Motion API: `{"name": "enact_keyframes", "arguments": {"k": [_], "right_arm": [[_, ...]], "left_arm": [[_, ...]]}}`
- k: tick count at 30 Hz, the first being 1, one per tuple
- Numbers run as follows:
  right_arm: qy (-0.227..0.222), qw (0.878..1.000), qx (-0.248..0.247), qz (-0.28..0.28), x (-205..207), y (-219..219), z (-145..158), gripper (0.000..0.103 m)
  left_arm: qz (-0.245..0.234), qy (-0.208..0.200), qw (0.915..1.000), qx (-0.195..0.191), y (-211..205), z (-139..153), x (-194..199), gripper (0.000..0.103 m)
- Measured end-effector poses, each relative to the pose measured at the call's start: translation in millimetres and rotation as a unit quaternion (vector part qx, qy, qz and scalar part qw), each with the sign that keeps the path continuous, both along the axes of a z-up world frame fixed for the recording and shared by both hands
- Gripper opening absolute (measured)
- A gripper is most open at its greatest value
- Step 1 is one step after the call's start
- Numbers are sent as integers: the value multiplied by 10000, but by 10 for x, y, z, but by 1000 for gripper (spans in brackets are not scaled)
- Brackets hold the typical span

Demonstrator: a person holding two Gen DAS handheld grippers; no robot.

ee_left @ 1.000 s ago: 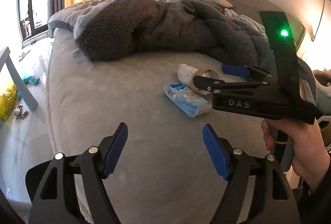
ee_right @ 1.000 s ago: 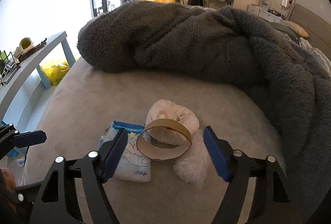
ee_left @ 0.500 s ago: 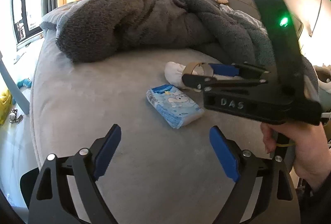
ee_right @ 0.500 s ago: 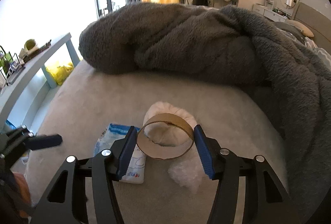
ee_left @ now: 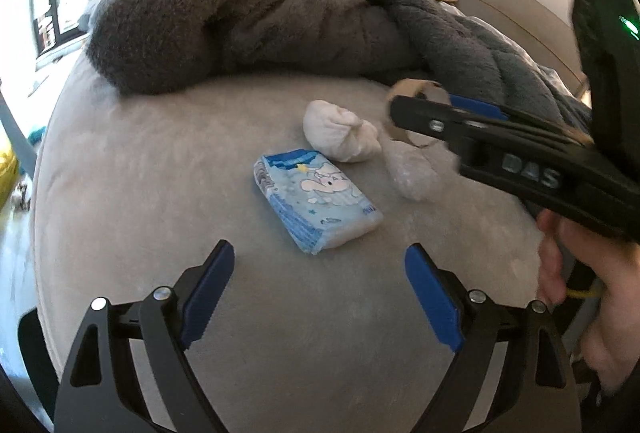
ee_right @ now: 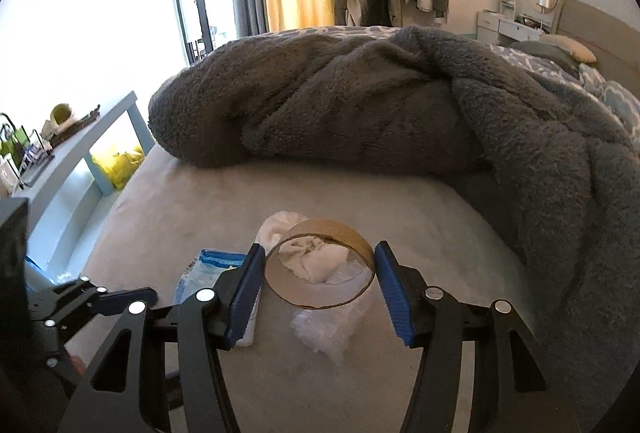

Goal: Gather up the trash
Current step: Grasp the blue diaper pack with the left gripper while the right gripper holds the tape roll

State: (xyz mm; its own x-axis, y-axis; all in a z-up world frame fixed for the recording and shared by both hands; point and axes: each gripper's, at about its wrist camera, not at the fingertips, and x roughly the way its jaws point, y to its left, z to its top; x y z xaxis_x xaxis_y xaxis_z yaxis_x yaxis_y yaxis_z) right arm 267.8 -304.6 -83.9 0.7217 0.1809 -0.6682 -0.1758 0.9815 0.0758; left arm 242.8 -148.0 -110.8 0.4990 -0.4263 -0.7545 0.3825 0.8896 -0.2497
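Note:
My right gripper (ee_right: 320,287) is shut on a brown cardboard tape ring (ee_right: 352,237) and holds it lifted above the bed; the ring also shows in the left wrist view (ee_left: 416,91). Below it lie a white crumpled tissue wad (ee_left: 338,131), a clear crumpled plastic wrapper (ee_left: 410,169) and a blue tissue pack (ee_left: 316,199). My left gripper (ee_left: 318,297) is open and empty, just short of the tissue pack. In the right wrist view the wad (ee_right: 280,229), the wrapper (ee_right: 328,333) and the pack (ee_right: 208,265) lie under the ring.
A grey fleece blanket (ee_left: 248,17) is heaped across the far side of the bed (ee_left: 140,173). The bed's edge drops off at the left. A pale blue shelf (ee_right: 80,161) and a yellow bag (ee_right: 120,163) stand beside the bed.
My right gripper closed on the cardboard ring and lifted it off the bed. My left gripper moved toward the tissue pack, staying open.

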Motion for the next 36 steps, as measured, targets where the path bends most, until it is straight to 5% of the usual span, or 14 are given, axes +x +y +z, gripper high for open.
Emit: {"name": "enact_keyframes", "arguments": {"k": [6, 20, 29, 36], "right_arm": [[56, 10000, 76, 10, -31, -99, -26, 57], [94, 9998, 167, 0, -134, -346, -62, 57], [56, 9997, 248, -6, -204, -446, -19, 57], [-32, 9995, 314, 44, -234, -386, 76, 57]], "left_arm": [[406, 201, 9988, -179, -35, -74, 110, 89], [706, 125, 9974, 124, -321, -130, 245, 89], [1011, 51, 9944, 311, -338, -162, 349, 66], [822, -29, 9963, 252, -242, -131, 291, 59]]}}
